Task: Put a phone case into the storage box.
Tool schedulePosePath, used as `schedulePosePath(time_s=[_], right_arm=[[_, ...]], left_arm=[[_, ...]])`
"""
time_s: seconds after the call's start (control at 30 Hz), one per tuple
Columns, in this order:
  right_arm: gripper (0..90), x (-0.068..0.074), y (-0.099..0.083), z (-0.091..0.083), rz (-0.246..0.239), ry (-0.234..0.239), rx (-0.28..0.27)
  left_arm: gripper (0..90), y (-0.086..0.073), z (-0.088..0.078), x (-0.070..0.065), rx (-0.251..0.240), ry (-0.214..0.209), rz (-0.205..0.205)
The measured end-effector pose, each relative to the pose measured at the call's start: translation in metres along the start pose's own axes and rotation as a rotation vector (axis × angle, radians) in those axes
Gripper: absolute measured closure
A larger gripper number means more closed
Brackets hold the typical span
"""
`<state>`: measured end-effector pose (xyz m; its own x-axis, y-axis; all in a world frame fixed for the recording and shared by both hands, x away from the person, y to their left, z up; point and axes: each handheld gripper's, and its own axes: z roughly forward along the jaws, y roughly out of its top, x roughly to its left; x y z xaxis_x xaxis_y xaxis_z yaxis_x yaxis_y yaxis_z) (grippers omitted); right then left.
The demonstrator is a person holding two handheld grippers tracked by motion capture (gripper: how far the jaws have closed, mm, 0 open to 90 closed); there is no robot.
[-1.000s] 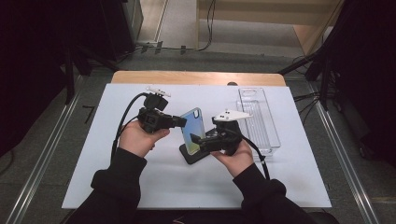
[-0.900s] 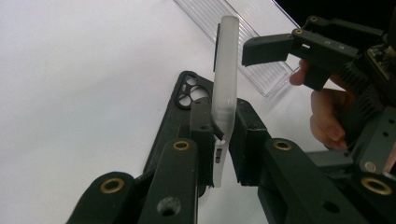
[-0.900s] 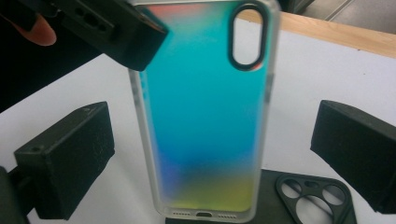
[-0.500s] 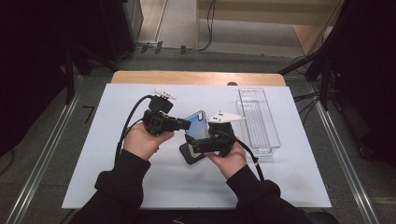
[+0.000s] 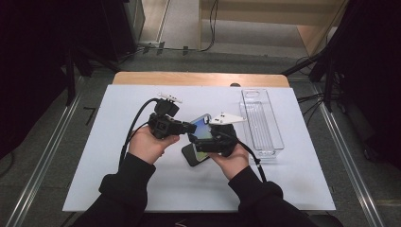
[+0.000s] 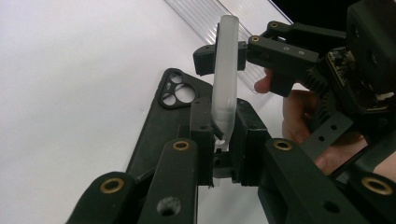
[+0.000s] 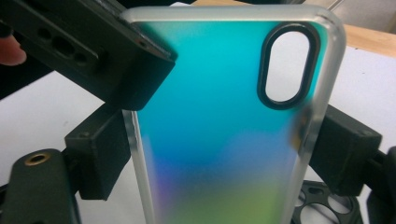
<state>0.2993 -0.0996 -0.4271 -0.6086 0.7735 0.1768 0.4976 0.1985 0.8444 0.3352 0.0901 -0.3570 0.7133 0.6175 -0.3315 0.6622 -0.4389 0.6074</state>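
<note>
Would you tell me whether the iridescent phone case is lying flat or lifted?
Lifted: the iridescent frosted phone case stands on edge, clamped in both tools above the black case.

High view: overhead, facing forward and down across the white table (image 5: 94, 161). Both gripper views sit very close, looking along their own jaws. All three share the iridescent phone case (image 5: 202, 126) (image 6: 225, 79) (image 7: 219, 121).

White table (image 5: 118, 179): black phone case (image 5: 191, 156) flat near middle; clear tray (image 5: 262, 118) at right side.
</note>
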Motion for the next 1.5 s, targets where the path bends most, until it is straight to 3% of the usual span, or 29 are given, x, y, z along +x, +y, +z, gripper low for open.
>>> schedulePosePath(time_s=[0.2, 0.53, 0.67, 0.77, 0.87, 0.93, 1.2, 1.43, 1.5], right_arm=[[15.3, 0.001, 0.001, -0.002, -0.012, -0.007, -0.003], [15.3, -0.007, 0.001, -0.002, 0.011, 0.003, 0.017], [15.3, -0.013, 0.002, -0.004, 0.016, 0.012, 0.016], [15.3, -0.018, 0.003, -0.005, 0.02, 0.026, 0.033], [15.3, -0.024, 0.003, -0.007, 0.023, 0.027, 0.036], [15.3, -0.027, 0.003, -0.009, 0.022, 0.029, 0.037], [15.3, -0.038, 0.005, -0.015, 0.019, 0.095, 0.031], [15.3, -0.044, 0.007, -0.022, 0.032, 0.104, 0.016], [15.2, -0.045, 0.007, -0.023, 0.03, 0.104, 0.014]], left_arm=[[79.8, 0.001, -0.002, 0.0, -0.006, -0.01, 0.007], [55.9, 0.003, -0.018, 0.003, -0.053, -0.041, -0.002], [38.5, 0.001, -0.024, 0.005, -0.081, -0.112, 0.048], [30.3, -0.002, -0.027, 0.006, -0.098, -0.115, 0.088], [29.9, -0.006, -0.027, 0.006, -0.087, -0.108, 0.114], [29.8, -0.009, -0.026, 0.008, -0.083, -0.125, 0.124], [29.8, -0.025, -0.019, 0.018, -0.069, -0.152, 0.156], [29.9, -0.041, -0.009, 0.028, -0.066, -0.15, 0.194], [29.9, -0.047, -0.004, 0.03, -0.048, -0.131, 0.209]])
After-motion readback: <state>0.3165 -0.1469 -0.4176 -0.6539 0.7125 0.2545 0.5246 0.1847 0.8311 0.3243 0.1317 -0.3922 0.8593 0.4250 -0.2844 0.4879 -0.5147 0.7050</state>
